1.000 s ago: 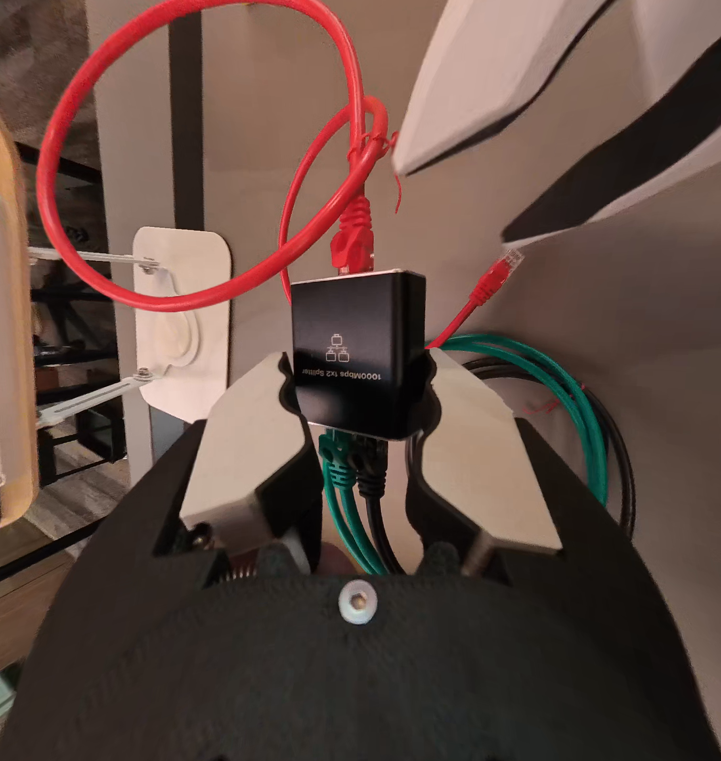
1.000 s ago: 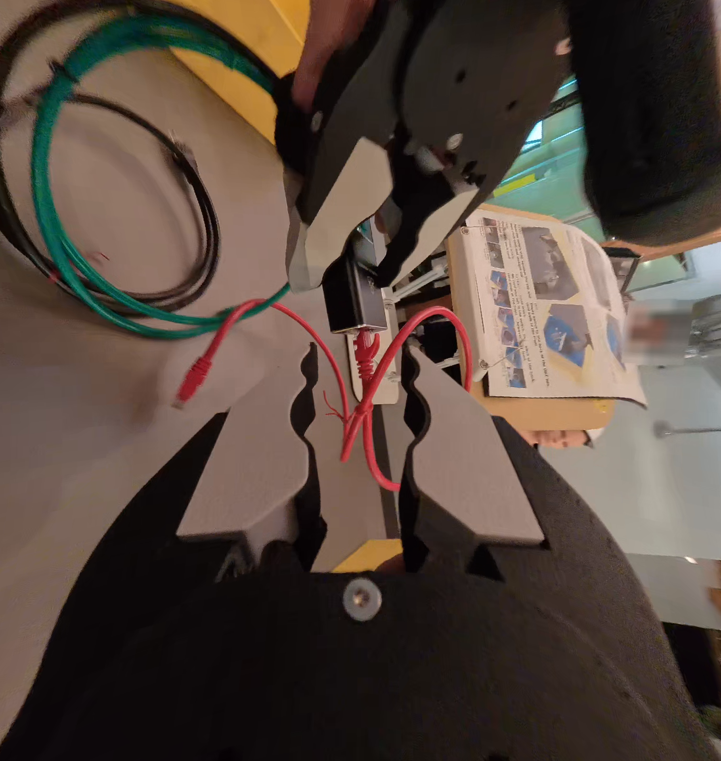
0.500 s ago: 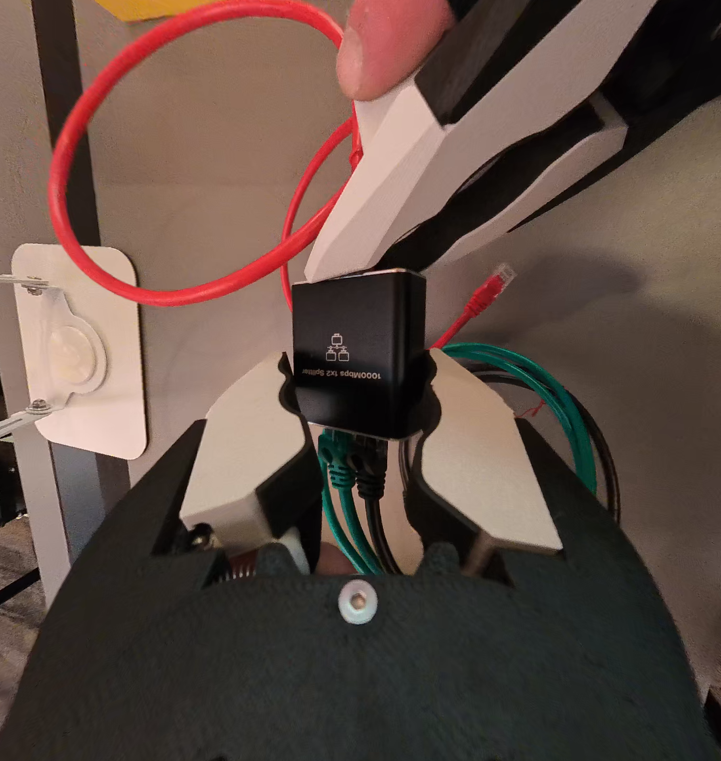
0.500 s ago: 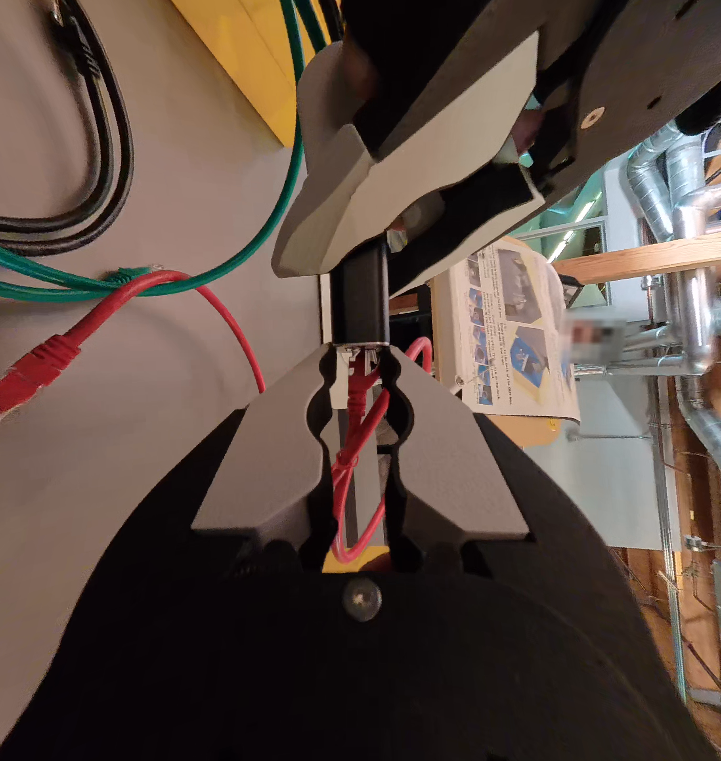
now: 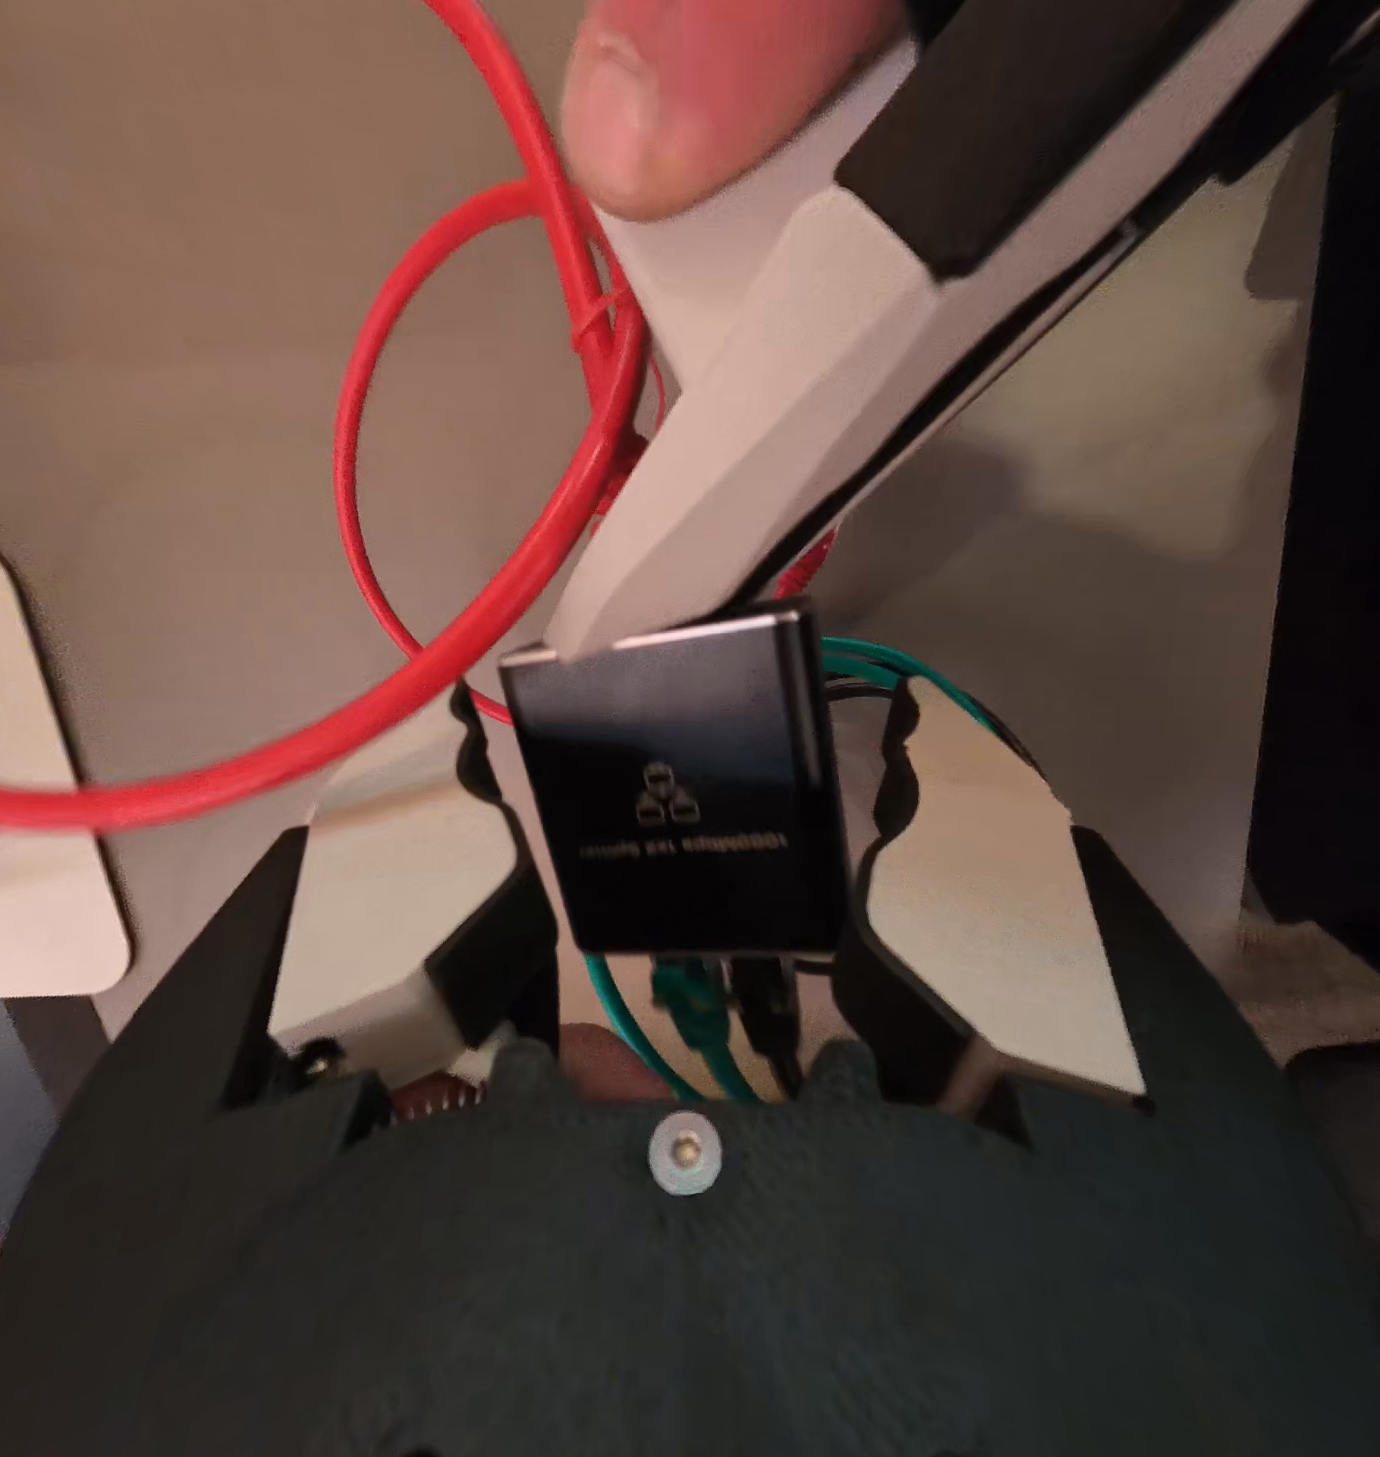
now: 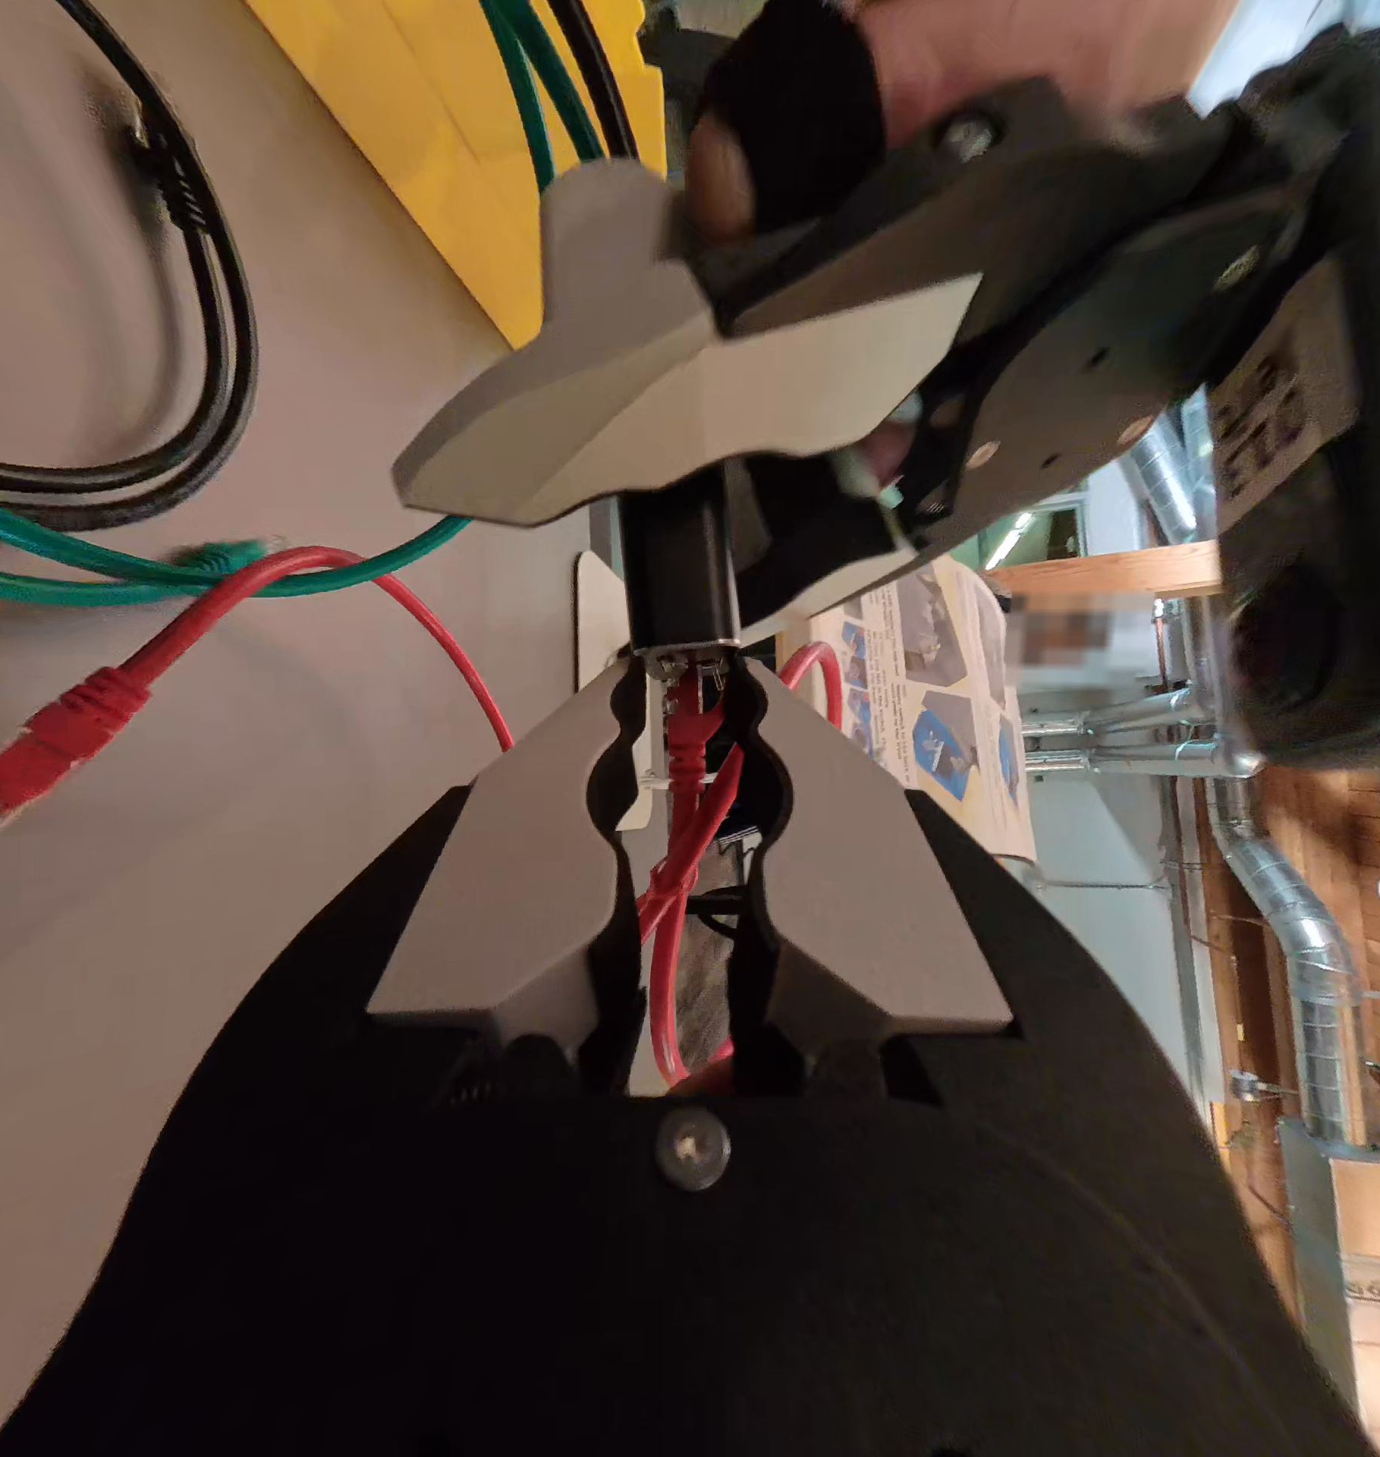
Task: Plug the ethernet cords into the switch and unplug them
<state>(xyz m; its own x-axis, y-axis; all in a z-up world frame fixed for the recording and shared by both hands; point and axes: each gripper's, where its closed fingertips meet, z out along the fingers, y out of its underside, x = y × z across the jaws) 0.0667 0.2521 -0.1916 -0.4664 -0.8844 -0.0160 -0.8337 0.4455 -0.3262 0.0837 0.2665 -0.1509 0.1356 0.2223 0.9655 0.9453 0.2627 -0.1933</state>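
Observation:
The black switch sits tilted between the fingers of my left gripper, which is open around it. A green plug and a black plug sit in its near end. My right gripper is shut on the red plug in the switch's other end, with its tips against the port face. The red cord loops off to the left. The right gripper's fingers touch the switch's far edge. The left gripper's fingers lie over the switch.
The red cord's free plug lies on the pale table beside coiled green cords and a black cable. A yellow sheet, a white mount plate and a printed poster are nearby. A thumb shows above. My two grippers' fingertips are within a few centimetres of each other.
My left gripper's fingers have spread apart, and the switch has slid deeper between them and tilted. My right gripper closed in around the red plug and now presses against the switch.

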